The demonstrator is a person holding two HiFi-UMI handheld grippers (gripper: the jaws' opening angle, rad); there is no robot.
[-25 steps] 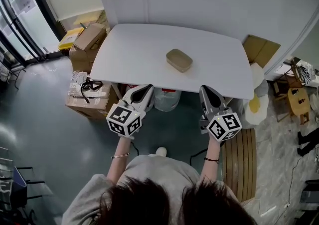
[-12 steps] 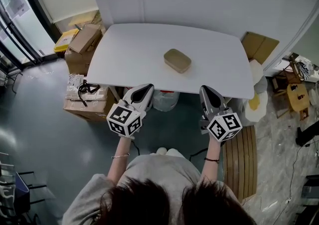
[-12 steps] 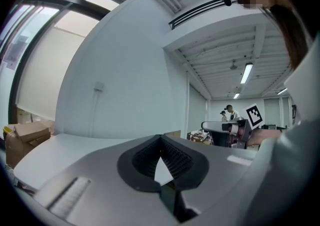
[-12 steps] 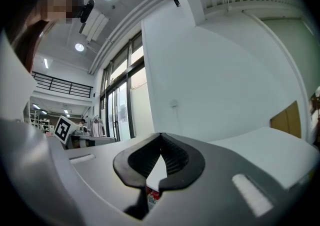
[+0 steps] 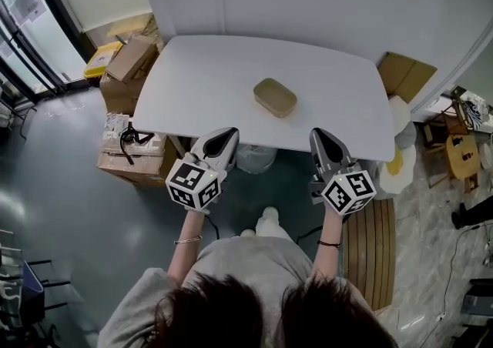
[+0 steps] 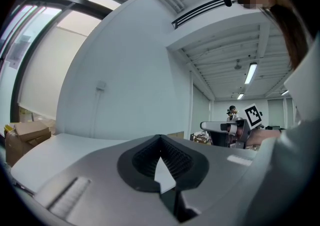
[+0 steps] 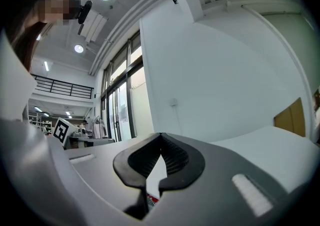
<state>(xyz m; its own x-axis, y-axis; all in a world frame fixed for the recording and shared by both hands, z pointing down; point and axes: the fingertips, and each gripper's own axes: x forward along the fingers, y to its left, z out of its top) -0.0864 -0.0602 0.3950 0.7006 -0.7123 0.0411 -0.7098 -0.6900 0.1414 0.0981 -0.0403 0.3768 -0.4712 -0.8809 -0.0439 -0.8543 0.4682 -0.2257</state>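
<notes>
Two forearms reach forward side by side, holding the left gripper and right gripper at the white rectangular table's near edge, jaws closed and empty, while the tan oval box lies mid-table beyond them, its long axis running diagonally from far-left to near-right.

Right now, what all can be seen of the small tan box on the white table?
The tan box is small, a rounded rectangle with a flat top and slightly darker sides; it looks closed. It lies flat near the middle of the white table, askew to its edges. Only the table touches it; the left gripper and the right gripper are apart from it.
</notes>
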